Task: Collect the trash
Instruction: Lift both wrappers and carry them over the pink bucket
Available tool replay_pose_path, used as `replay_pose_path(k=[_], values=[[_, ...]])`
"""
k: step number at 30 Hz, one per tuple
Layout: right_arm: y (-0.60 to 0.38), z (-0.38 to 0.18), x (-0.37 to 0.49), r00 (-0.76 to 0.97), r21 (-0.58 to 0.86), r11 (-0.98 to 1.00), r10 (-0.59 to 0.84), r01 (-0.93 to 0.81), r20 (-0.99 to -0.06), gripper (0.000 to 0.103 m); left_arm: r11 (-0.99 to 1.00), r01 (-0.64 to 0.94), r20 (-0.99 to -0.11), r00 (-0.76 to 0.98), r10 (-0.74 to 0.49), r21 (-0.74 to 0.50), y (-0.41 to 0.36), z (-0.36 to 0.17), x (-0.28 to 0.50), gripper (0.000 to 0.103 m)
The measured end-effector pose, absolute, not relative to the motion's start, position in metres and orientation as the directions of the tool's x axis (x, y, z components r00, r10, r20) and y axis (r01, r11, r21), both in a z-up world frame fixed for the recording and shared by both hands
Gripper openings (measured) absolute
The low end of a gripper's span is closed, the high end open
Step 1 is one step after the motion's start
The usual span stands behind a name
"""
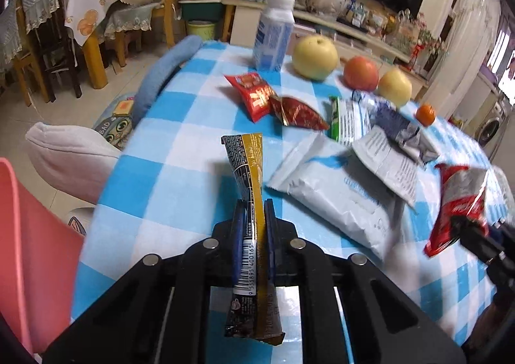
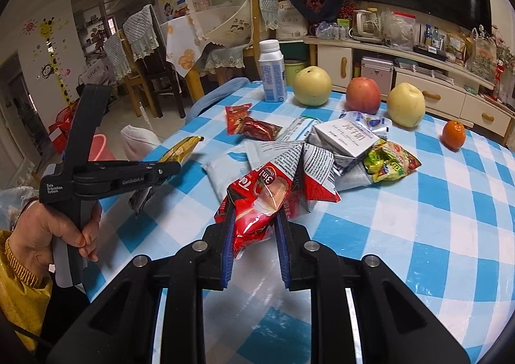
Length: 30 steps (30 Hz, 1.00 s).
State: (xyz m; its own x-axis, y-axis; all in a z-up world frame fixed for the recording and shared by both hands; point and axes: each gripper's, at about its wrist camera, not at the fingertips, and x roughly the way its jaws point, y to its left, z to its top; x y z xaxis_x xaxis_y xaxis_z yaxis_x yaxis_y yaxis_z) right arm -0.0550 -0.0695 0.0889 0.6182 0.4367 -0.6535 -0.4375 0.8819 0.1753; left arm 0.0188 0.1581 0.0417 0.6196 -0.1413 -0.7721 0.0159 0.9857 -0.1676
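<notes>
Trash lies scattered over the blue-and-white checked tablecloth (image 2: 434, 219), and I have a piece of it in each hand. My left gripper (image 1: 252, 222) is clamped tight on a black-and-gold sachet (image 1: 249, 183), a long thin stick pack that runs up between the blue pads and pokes out beyond them, its barcode end hanging back toward the camera. From the right wrist view that gripper (image 2: 167, 169) sits out to the left above the table edge, my hand (image 2: 48, 228) wrapped round its handle, a yellow sleeve cuff (image 2: 19, 270) at the wrist.

My right gripper (image 2: 254, 219) is closed on a red sachet (image 2: 267, 199), a crumpled pack that bulges between the pads and rises clear of the cloth.

On the table beyond: a white pouch (image 1: 334, 190) lying flat, a white carton (image 2: 347, 138) with printed paper wrappers around it, a yellow-green wrapper (image 2: 389, 161) just right of the carton, and two small red packets (image 1: 276, 103) touching each other farther back. Along the far edge stand a white bottle (image 2: 272, 74), a yellow pear (image 2: 313, 85), a red apple (image 2: 363, 95), another yellow pear (image 2: 405, 104) and a small orange (image 2: 453, 134).
</notes>
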Motion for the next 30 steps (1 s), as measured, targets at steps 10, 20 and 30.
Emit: replay_pose_path(k=[10, 20, 30], values=[[-0.007, 0.103, -0.068, 0.578, 0.182, 0.831, 0.505, -0.525, -0.641, 0.015, 0.968, -0.103, -0.689, 0.72, -0.086, -0.228, 0.22, 0.084, -0.012, 0.013], [0.061, 0.105, -0.071, 0.579, 0.146, 0.819, 0.507, -0.556, -0.639, 0.013, 0.926, -0.266, -0.663, 0.748, 0.025, -0.266, 0.3, 0.097, -0.04, 0.013], [0.049, 0.041, -0.065, 0.492, 0.315, 0.872, 0.475, -0.375, -0.729, 0.087, 0.925, -0.255, -0.656, 0.755, 0.008, -0.283, 0.304, 0.098, -0.044, 0.013]])
